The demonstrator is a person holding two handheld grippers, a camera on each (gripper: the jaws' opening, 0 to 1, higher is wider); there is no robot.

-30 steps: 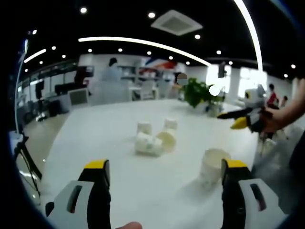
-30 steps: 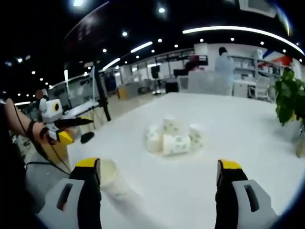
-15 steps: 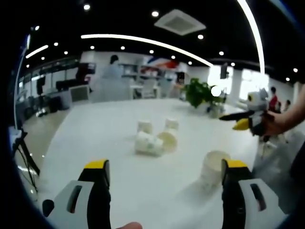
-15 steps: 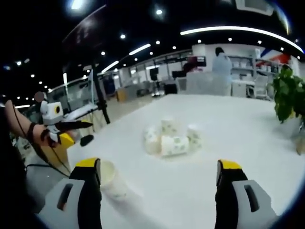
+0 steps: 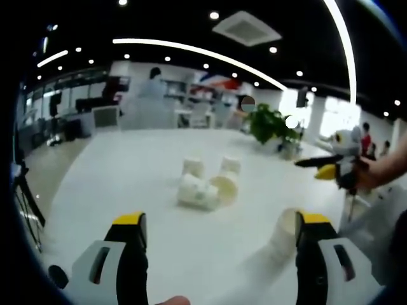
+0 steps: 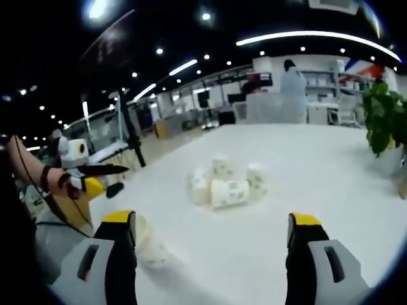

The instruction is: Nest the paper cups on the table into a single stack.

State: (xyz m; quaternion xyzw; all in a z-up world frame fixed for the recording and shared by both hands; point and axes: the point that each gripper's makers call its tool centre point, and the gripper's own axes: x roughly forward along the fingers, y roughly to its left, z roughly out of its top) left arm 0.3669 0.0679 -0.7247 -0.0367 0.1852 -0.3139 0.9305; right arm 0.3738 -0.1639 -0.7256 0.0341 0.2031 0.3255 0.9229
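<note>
Paper cups (image 5: 205, 184) (image 6: 227, 184) are clustered in a small group near the middle of the white table (image 5: 121, 184) (image 6: 331, 190). In the left gripper view, two of the group are seen upright at the far side, and two lie on their sides in front of them, touching; one lying cup shows its open mouth. In the right gripper view the same group is seen with a printed pattern on the nearest lying cup.

One more cup (image 5: 283, 235) (image 6: 147, 246) stands upright, apart from the group, near the table edge closest to the person. In the left gripper view it is partly covered by the right-hand jaw; in the right gripper view it sits just behind the left-hand jaw.

Left gripper (image 5: 216, 254) (image 6: 95, 171): jaws are held wide apart, nothing between them, hovering over the near part of the table. Right gripper (image 6: 213, 254) (image 5: 327, 166): jaws likewise spread, nothing gripped. Each is seen in the other's view, held in a hand off the table's side.

A potted plant (image 5: 267, 124) (image 6: 385, 117) stands at the far end of the table.
</note>
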